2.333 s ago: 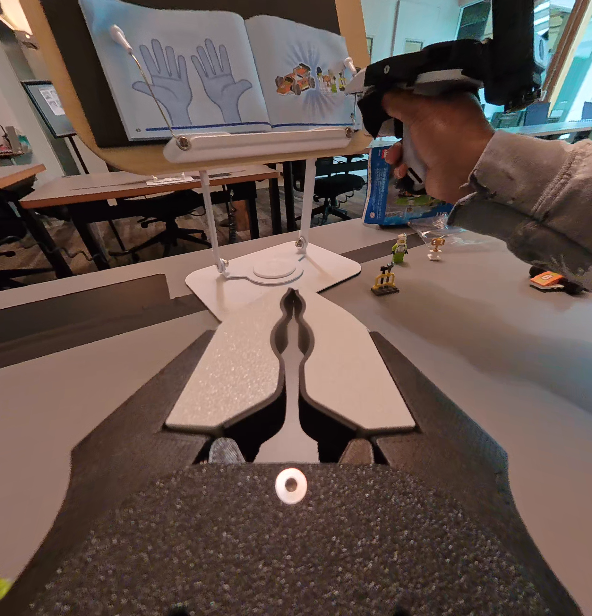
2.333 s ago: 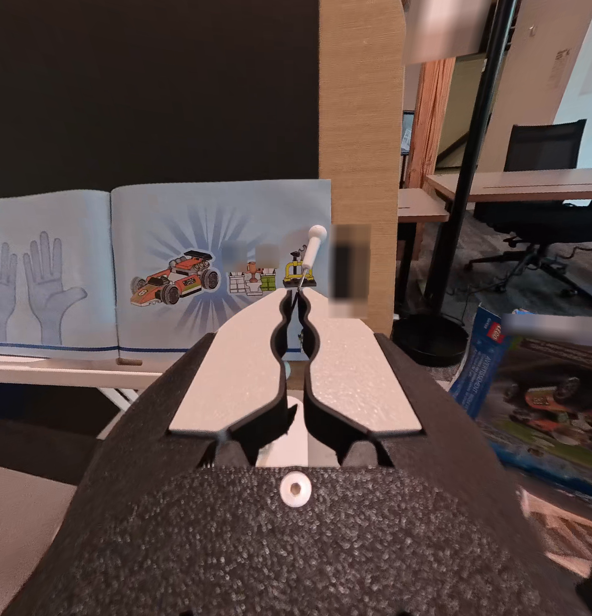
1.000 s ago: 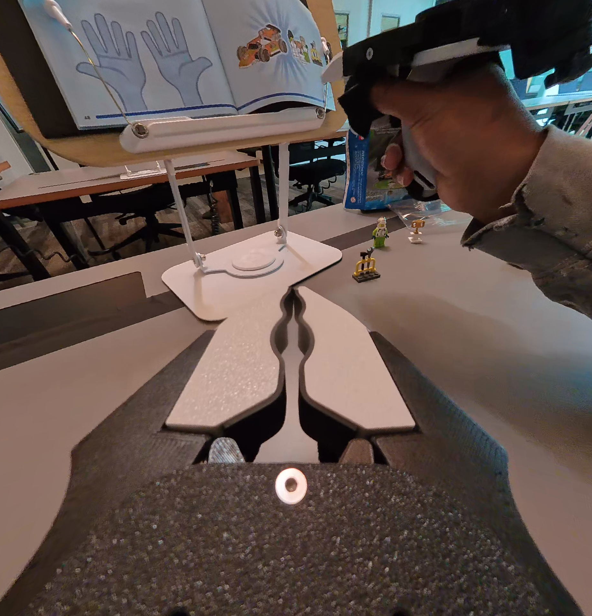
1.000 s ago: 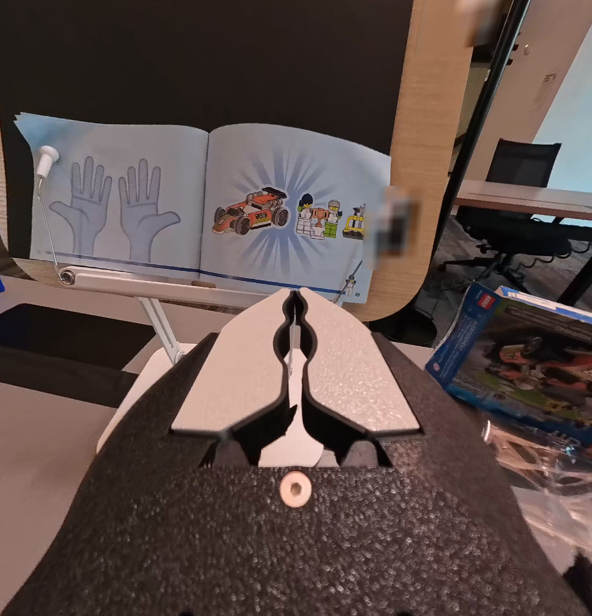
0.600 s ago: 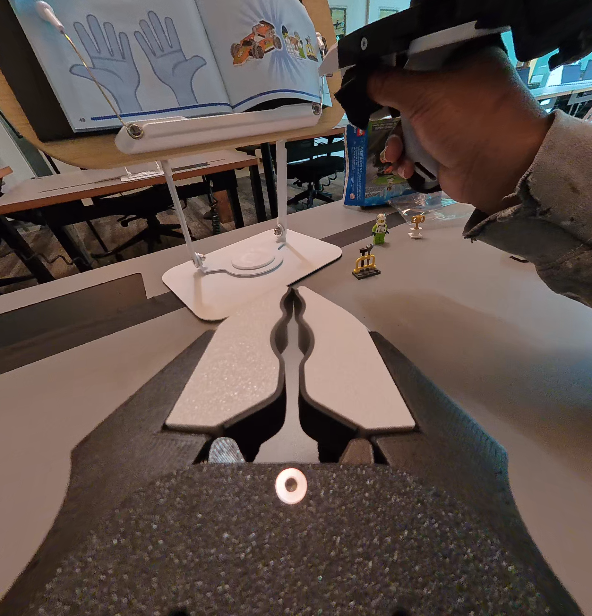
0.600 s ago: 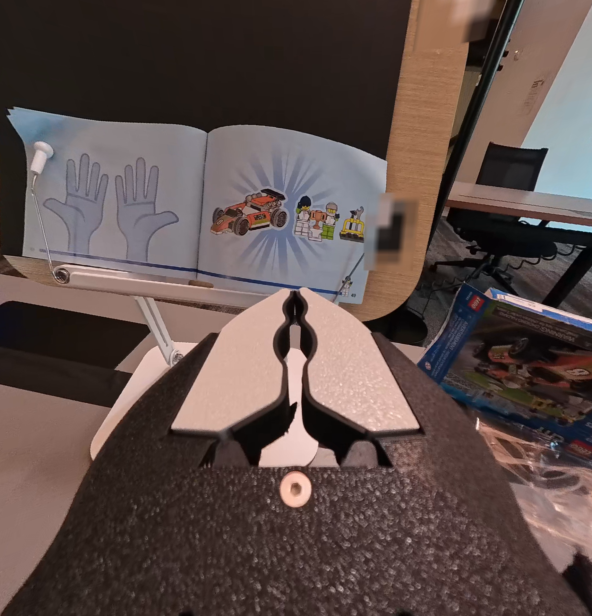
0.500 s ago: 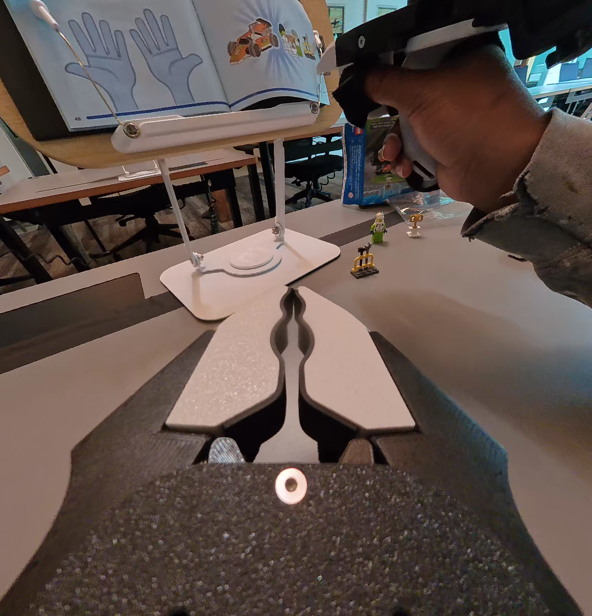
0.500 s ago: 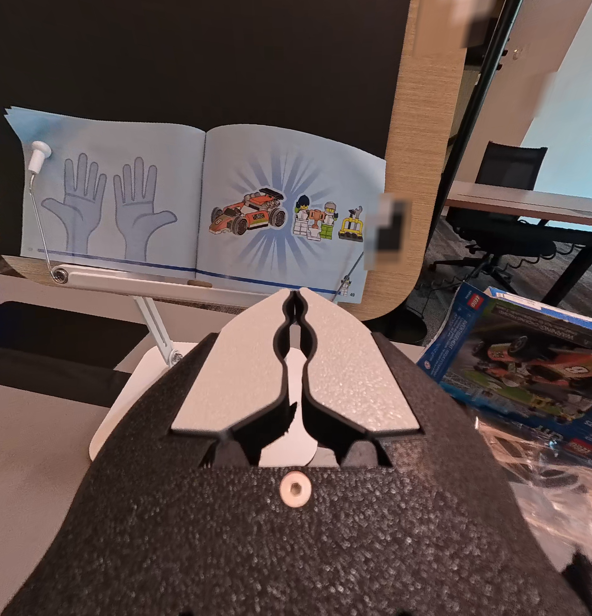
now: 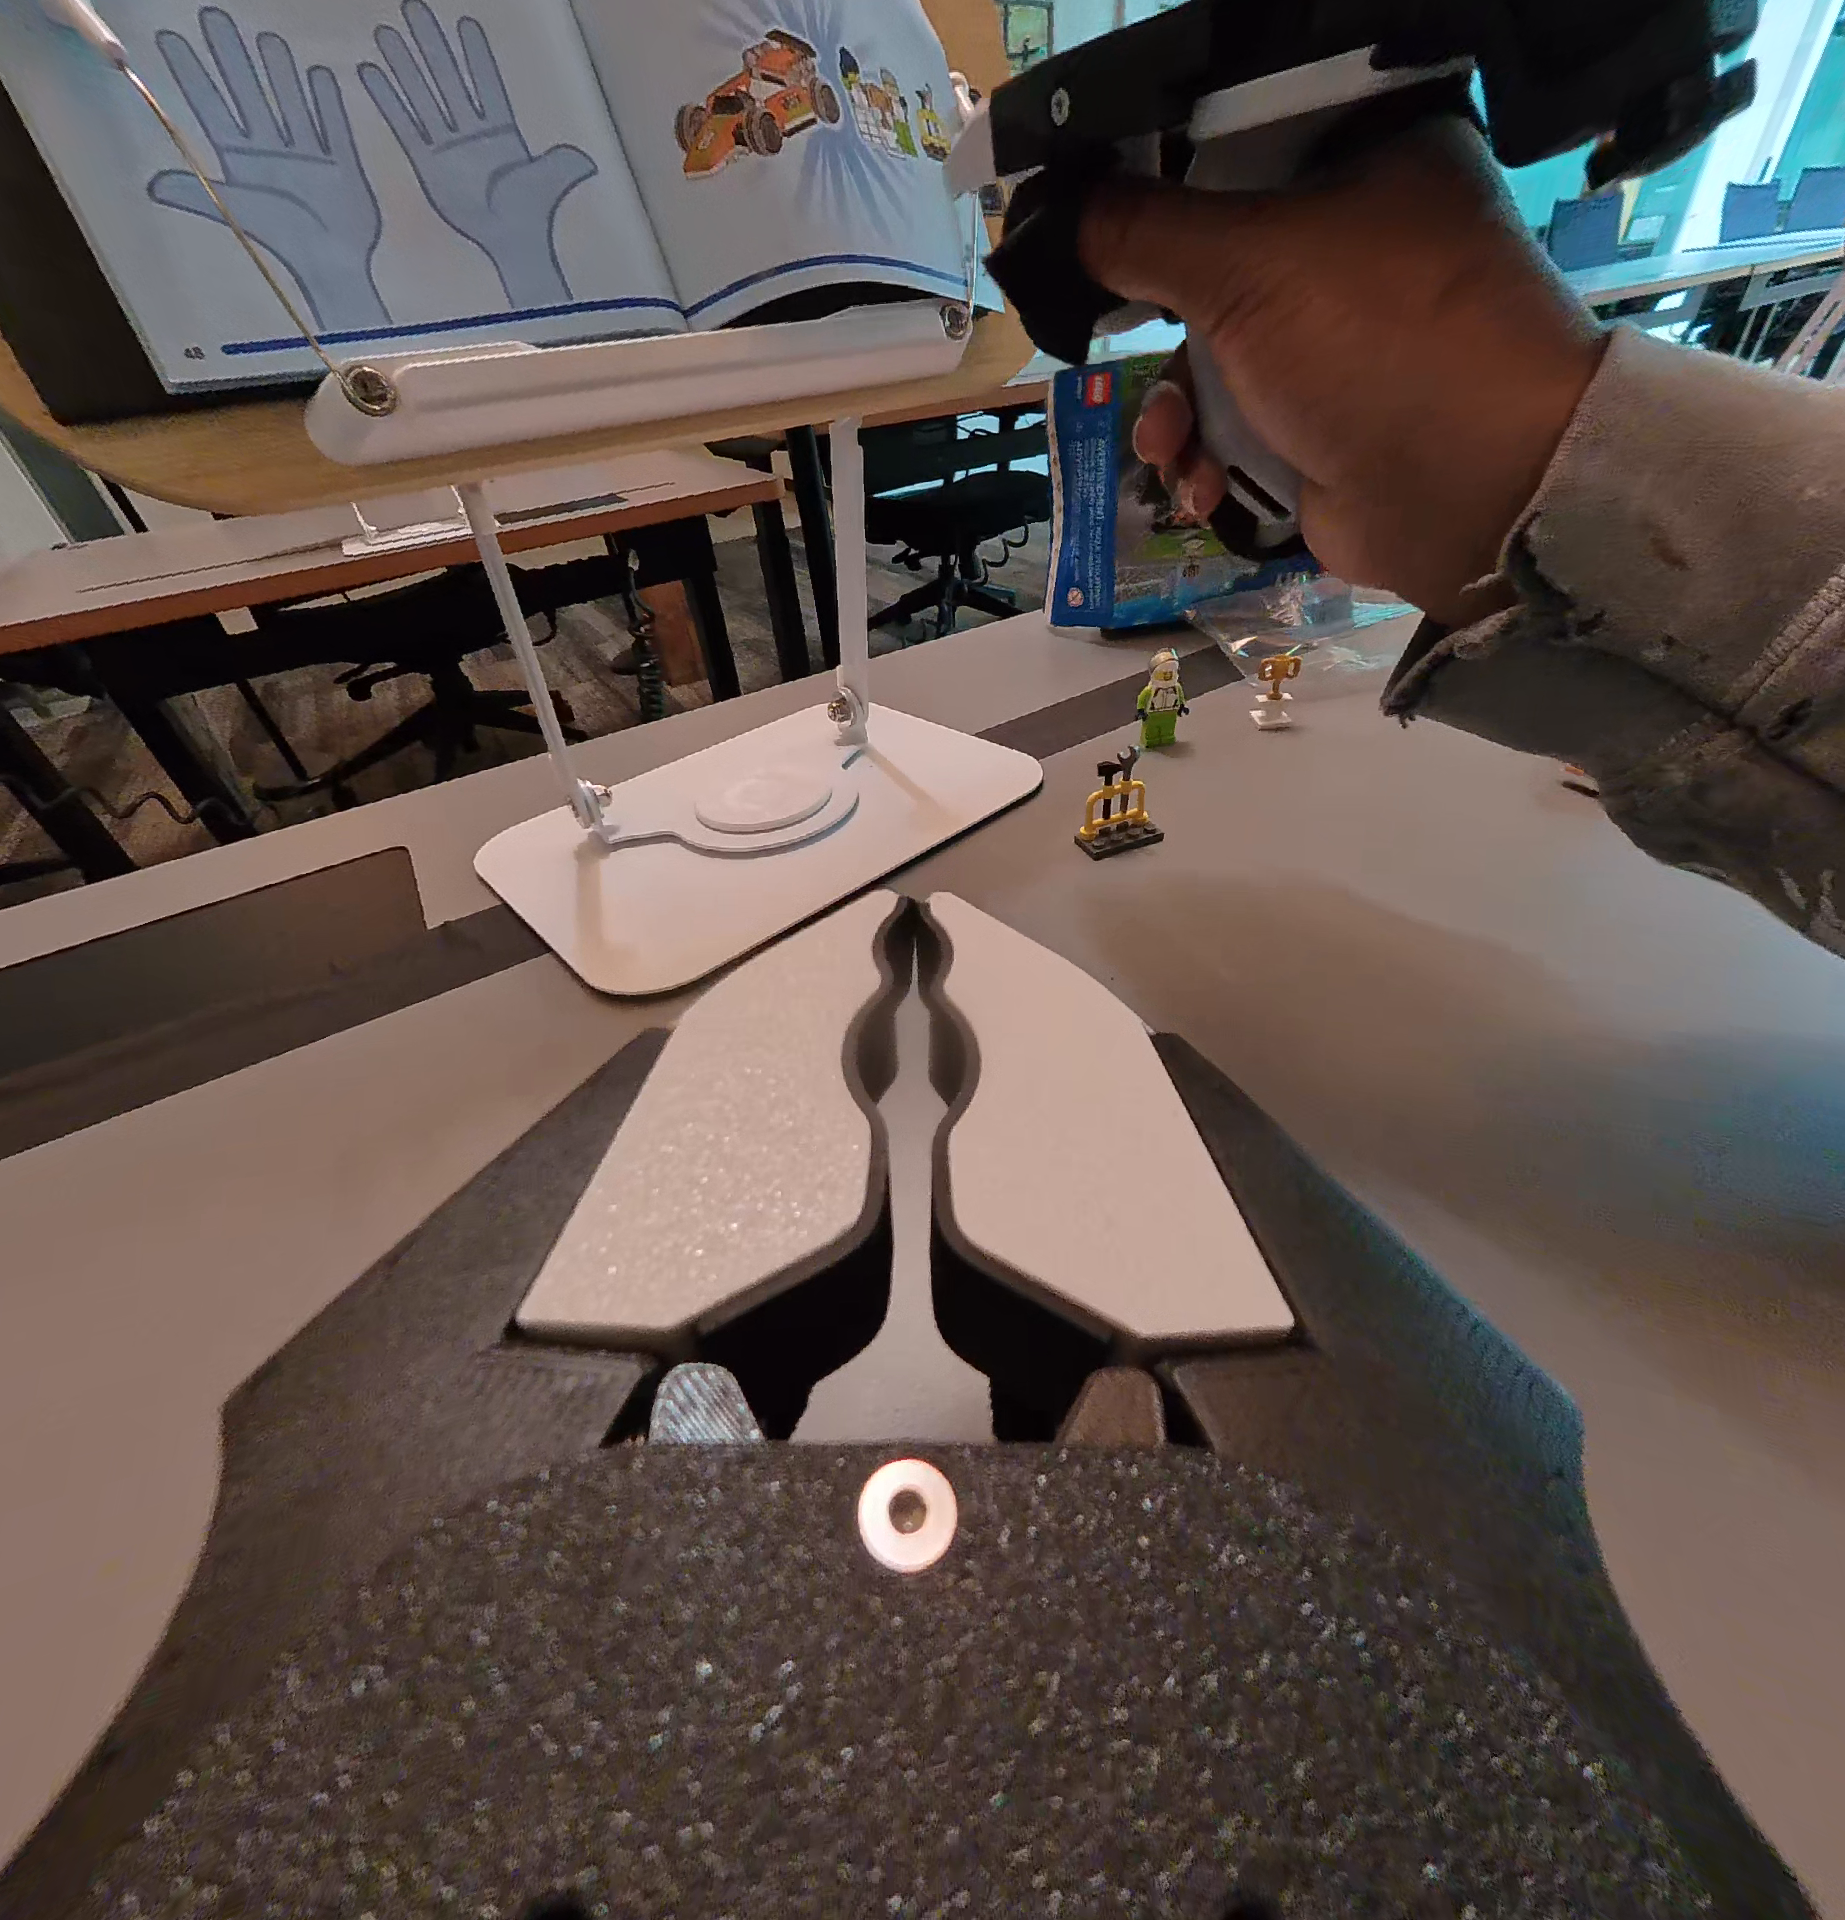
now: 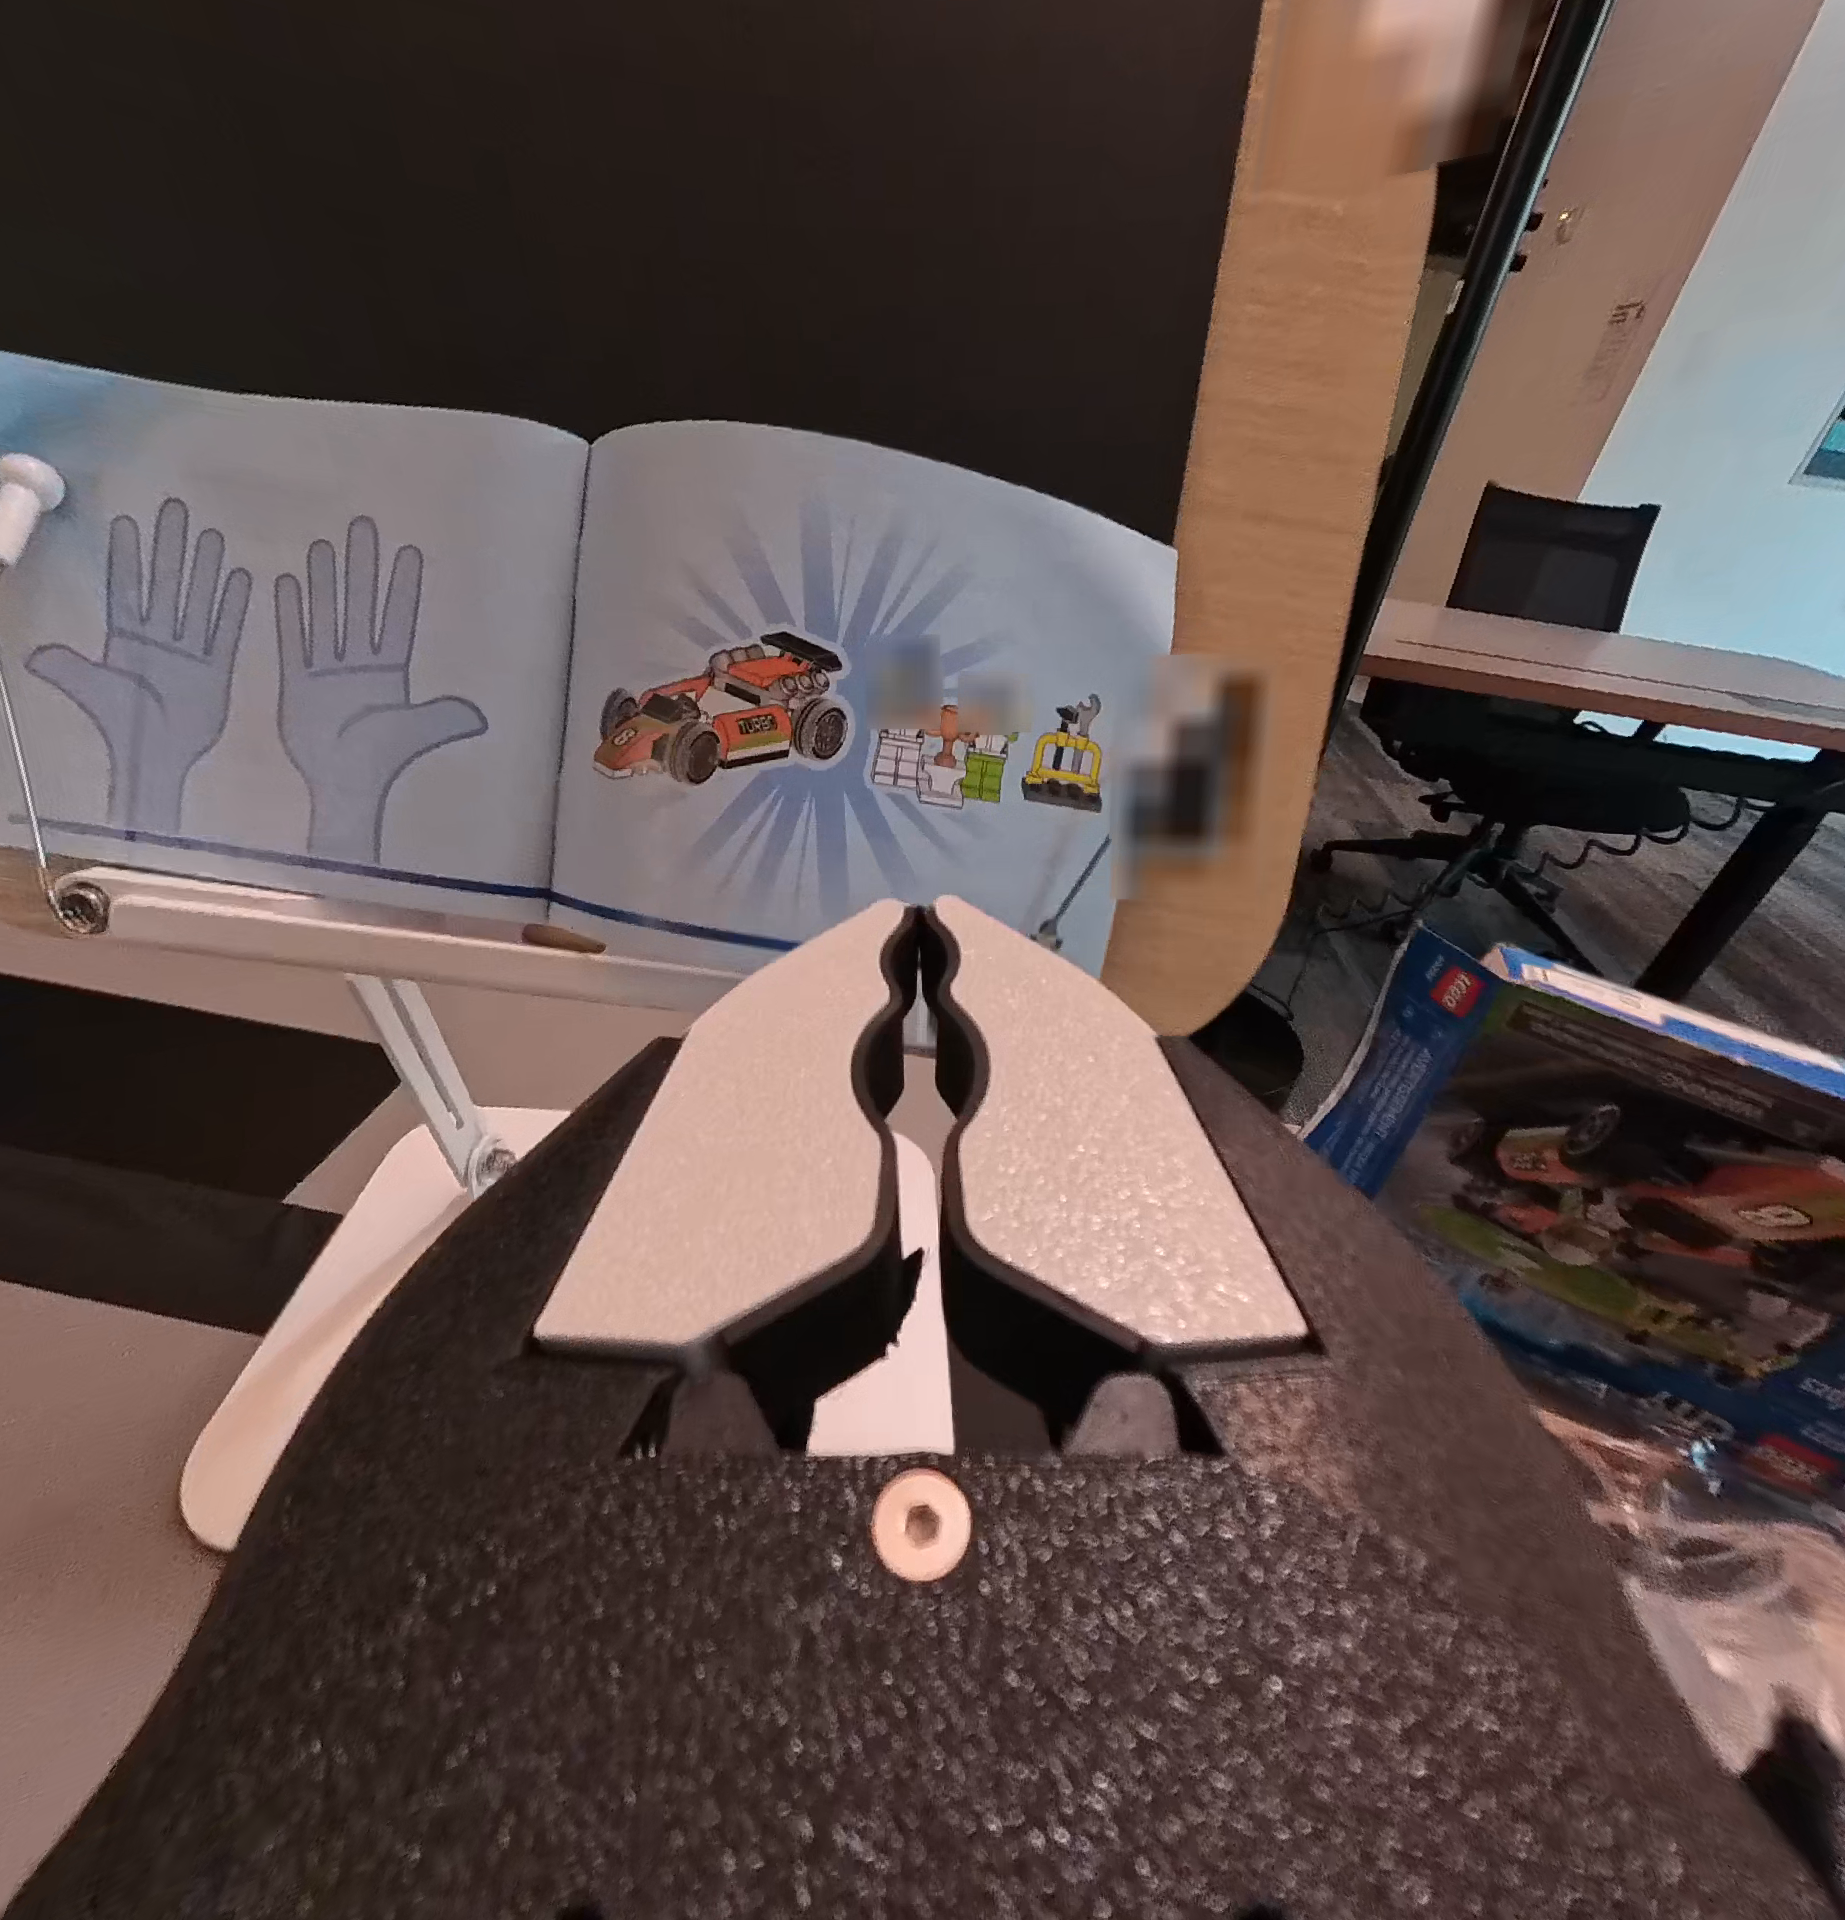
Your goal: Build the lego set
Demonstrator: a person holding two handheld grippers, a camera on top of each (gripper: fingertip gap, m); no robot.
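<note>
Our left gripper (image 9: 916, 914) hangs low over the table (image 9: 1417, 1039), fingers together, holding nothing. Just past its tips is the white stand (image 9: 762, 862). Up on the stand the book (image 10: 585, 665) is open at the finished car picture. Ahead and right of the left tips sit the yellow fence (image 9: 1115, 810), the green man (image 9: 1162, 698) and the cup (image 9: 1273, 691). Our right gripper (image 10: 920, 920) faces the book, fingers together and empty. The box (image 10: 1645, 1174) sits right of its tips. We think we should check each piece against the picture, moving slowly near the stand.
</note>
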